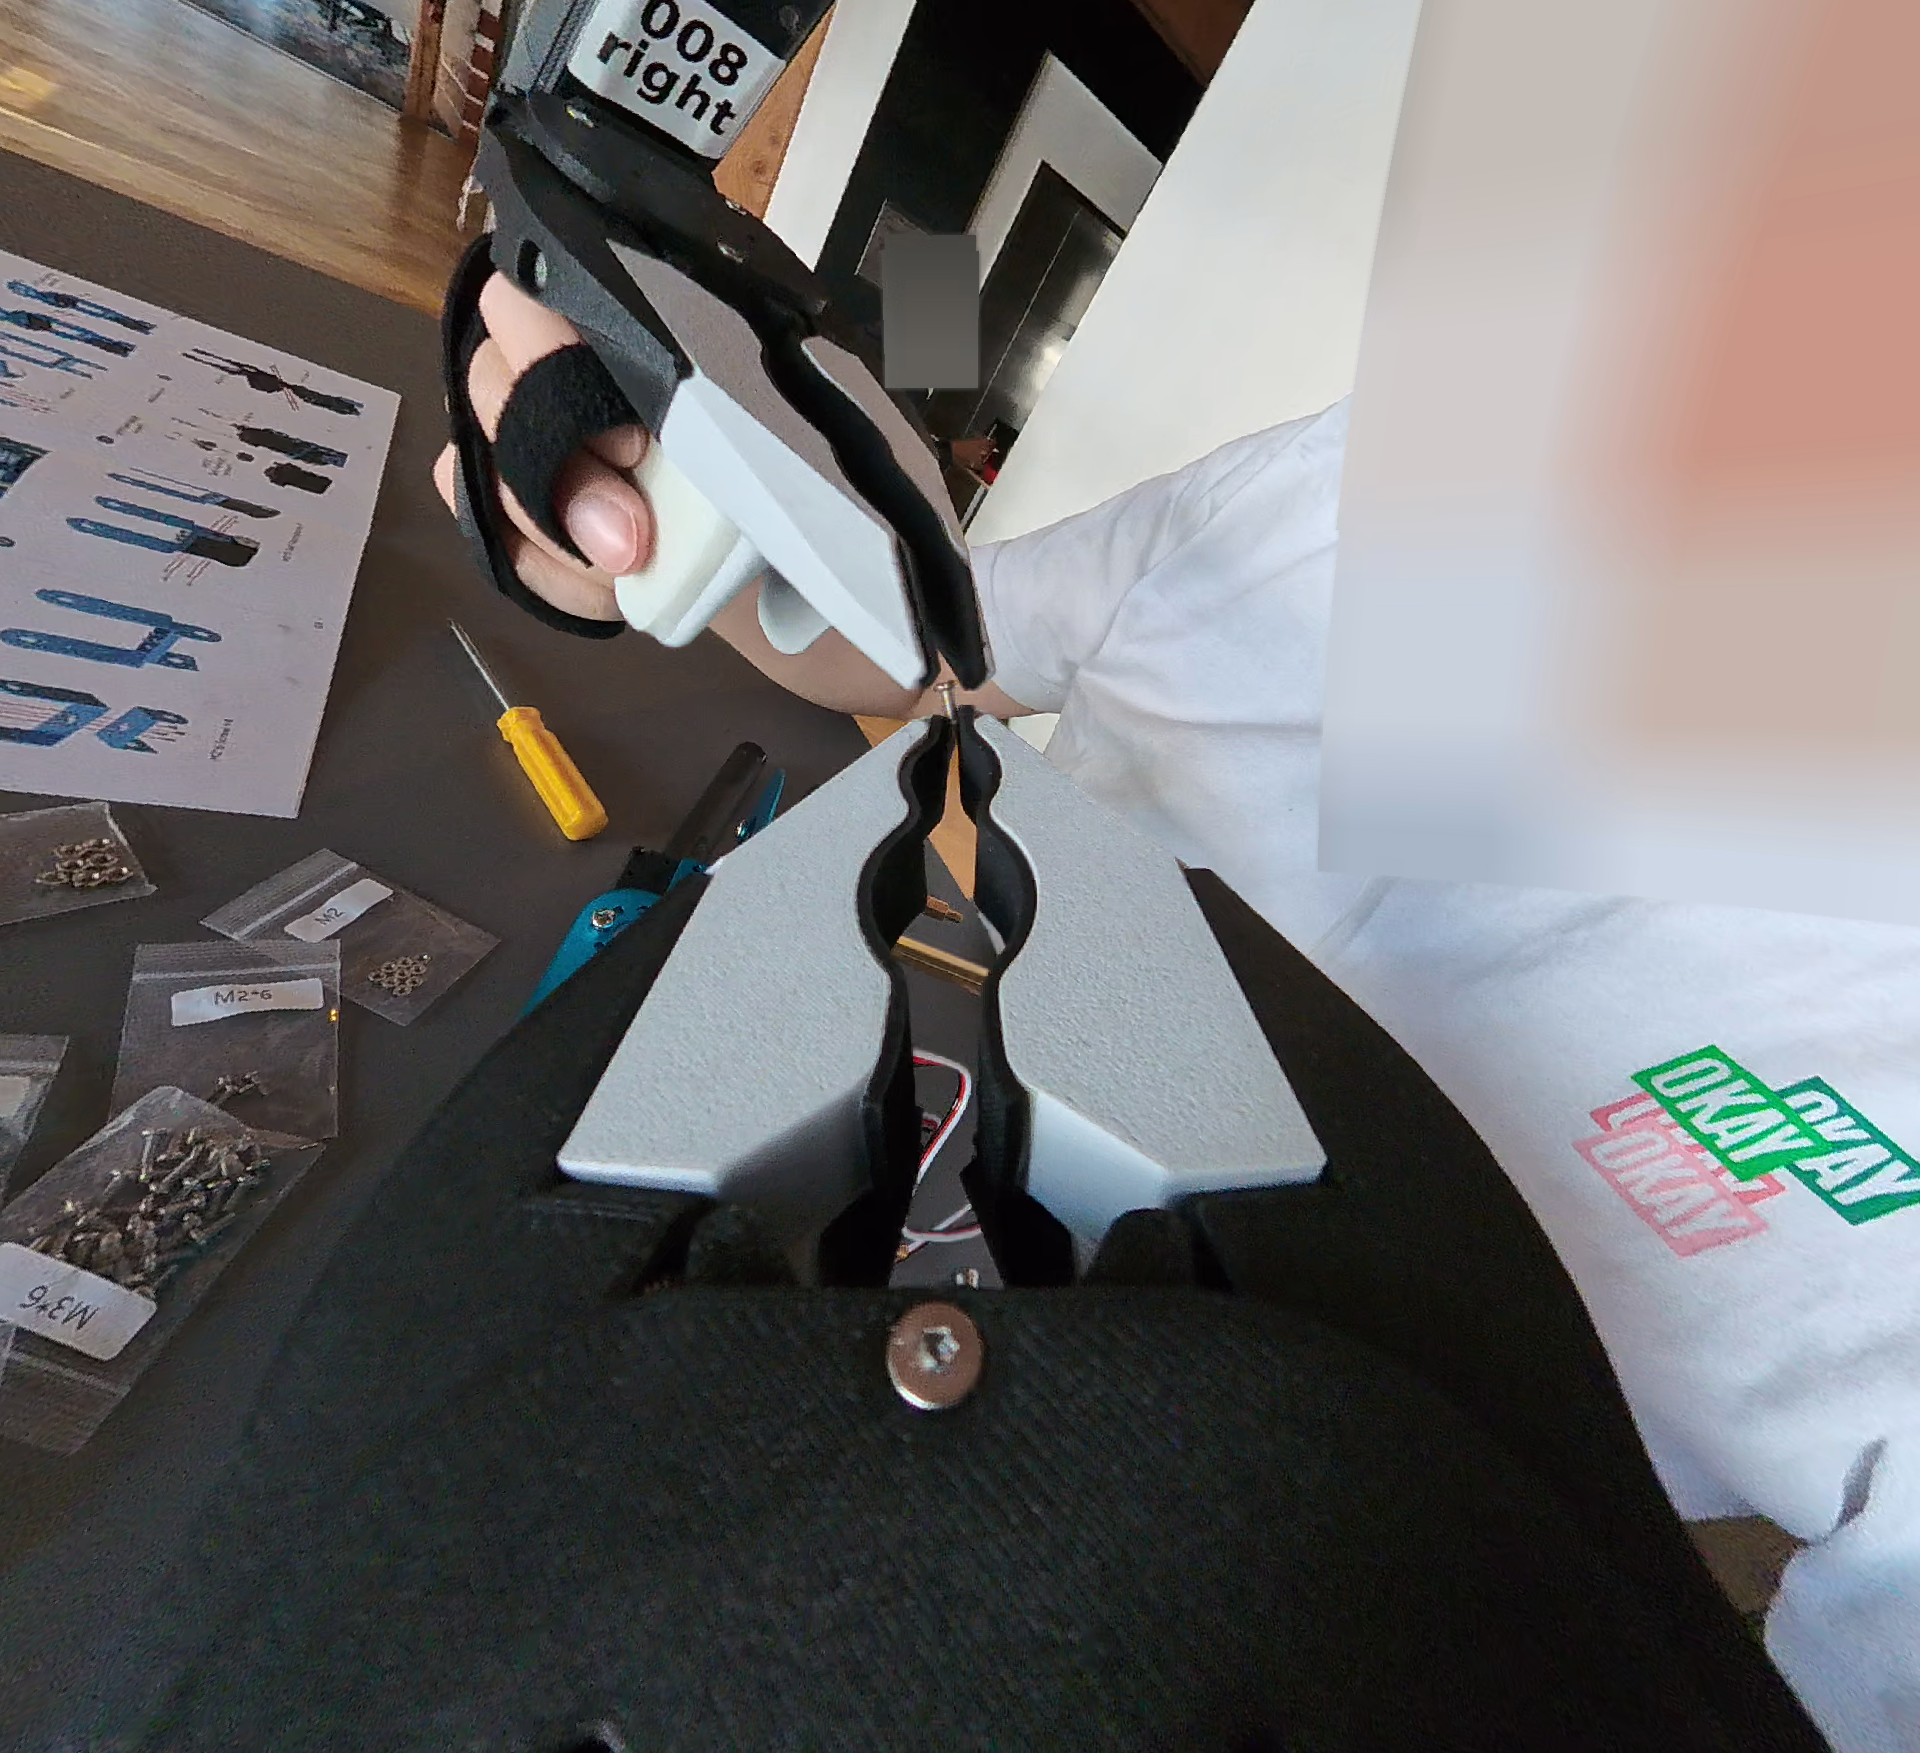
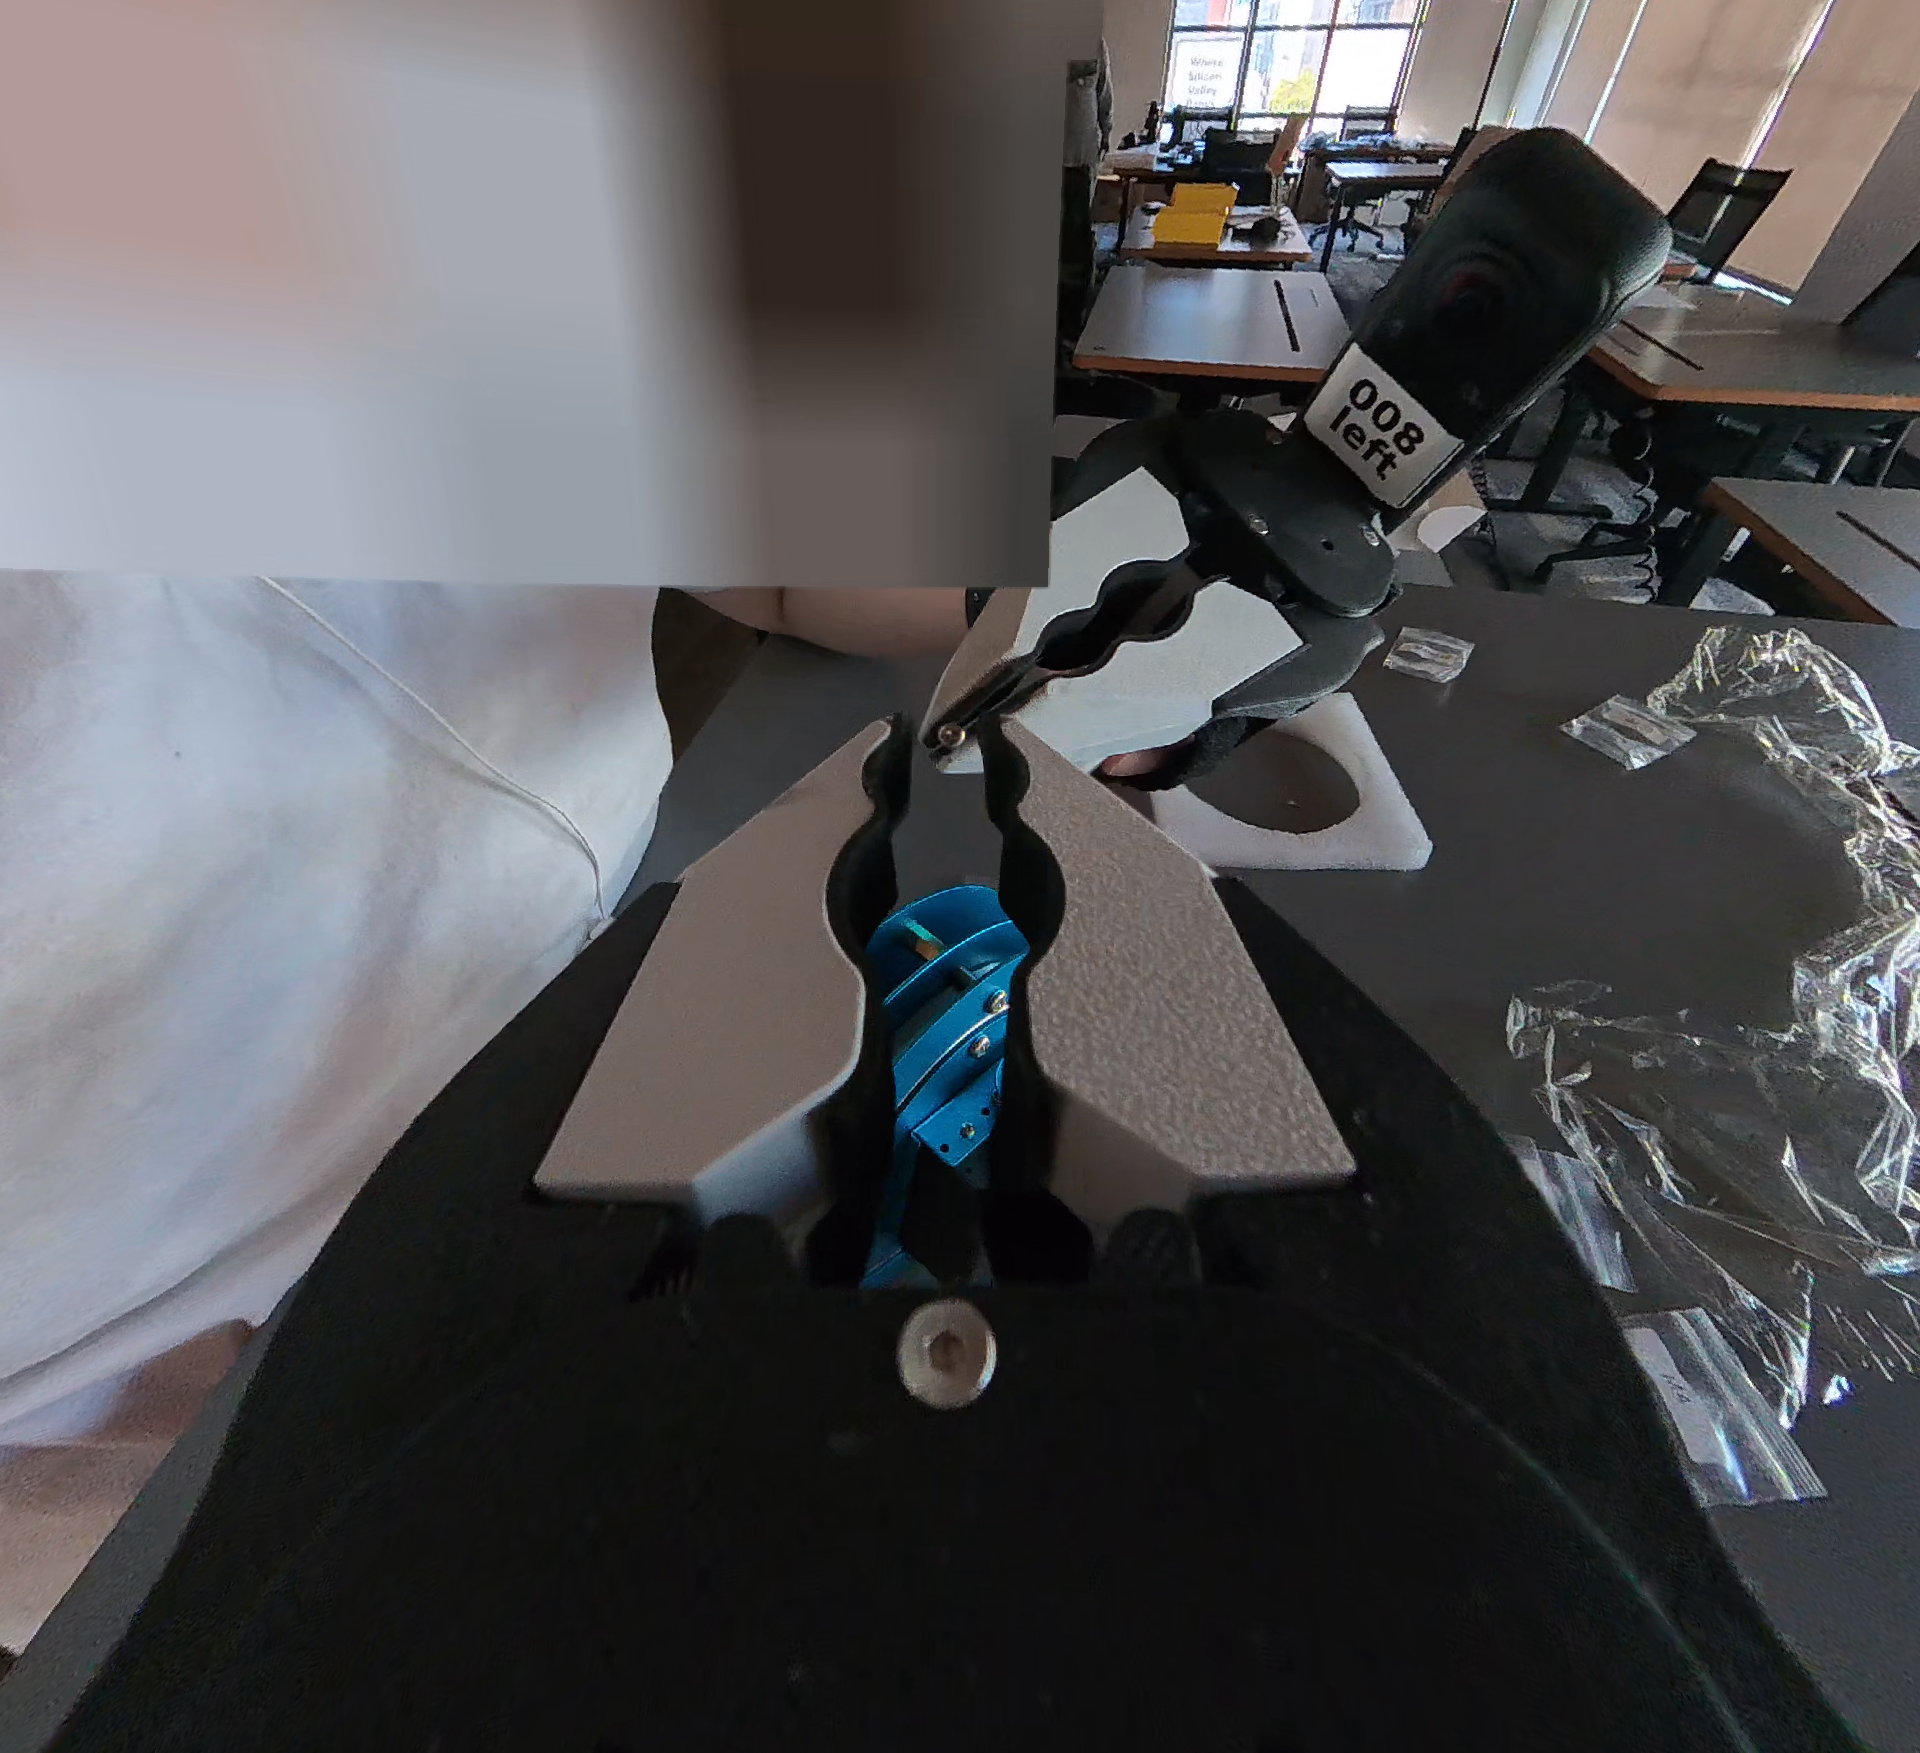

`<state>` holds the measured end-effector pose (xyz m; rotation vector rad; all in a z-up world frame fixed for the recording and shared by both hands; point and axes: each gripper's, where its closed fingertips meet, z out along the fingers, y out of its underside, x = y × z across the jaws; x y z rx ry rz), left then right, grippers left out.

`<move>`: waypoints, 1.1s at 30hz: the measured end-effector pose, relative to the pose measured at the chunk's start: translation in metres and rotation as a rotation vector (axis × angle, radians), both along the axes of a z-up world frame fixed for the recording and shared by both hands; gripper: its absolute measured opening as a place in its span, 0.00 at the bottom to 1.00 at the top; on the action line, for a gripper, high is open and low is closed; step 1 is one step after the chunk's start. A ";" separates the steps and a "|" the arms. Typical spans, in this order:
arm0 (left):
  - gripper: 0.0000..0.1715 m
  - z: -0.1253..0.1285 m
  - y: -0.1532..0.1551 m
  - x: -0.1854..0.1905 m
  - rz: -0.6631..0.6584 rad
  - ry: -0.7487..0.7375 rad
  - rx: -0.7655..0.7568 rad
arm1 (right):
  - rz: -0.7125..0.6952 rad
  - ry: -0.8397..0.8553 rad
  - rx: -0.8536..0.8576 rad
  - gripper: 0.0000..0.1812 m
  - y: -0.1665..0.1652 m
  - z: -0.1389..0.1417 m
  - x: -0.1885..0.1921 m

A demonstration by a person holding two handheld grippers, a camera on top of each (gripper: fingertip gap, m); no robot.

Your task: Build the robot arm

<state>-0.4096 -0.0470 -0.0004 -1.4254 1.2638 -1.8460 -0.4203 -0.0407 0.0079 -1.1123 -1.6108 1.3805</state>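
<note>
Holding both tools tip to tip above the dark grey tabletop [image 1: 395, 768], I note the small silver screw [image 1: 947, 687] as the only thing between them. My left gripper [image 1: 948, 729] has its jaws pinched shut on the screw's lower end; my right gripper [image 1: 951, 669] comes down from above and, in the left wrist view, looks closed over the head. The right wrist view disagrees: there my own black fingertips [image 2: 896, 735] stand apart, either side of the screw [image 2: 948, 735], not yet clamping, so I log the right as open. The screw's long axis runs roughly from one tool's tips to the other's. Only the left wrist view shows the yellow-handled screwdriver [image 1: 551, 773] and clear zip bags of small hardware [image 1: 156, 1173]; only the right shows the blue anodised metal bracket assembly [image 2: 940, 1028] below my jaws and the crumpled clear plastic wrap [image 2: 1745, 924].
</note>
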 end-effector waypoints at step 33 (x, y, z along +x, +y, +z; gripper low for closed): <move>0.05 0.013 0.039 -0.055 0.223 0.150 0.170 | 0.188 -0.762 0.198 0.02 0.025 -0.094 0.022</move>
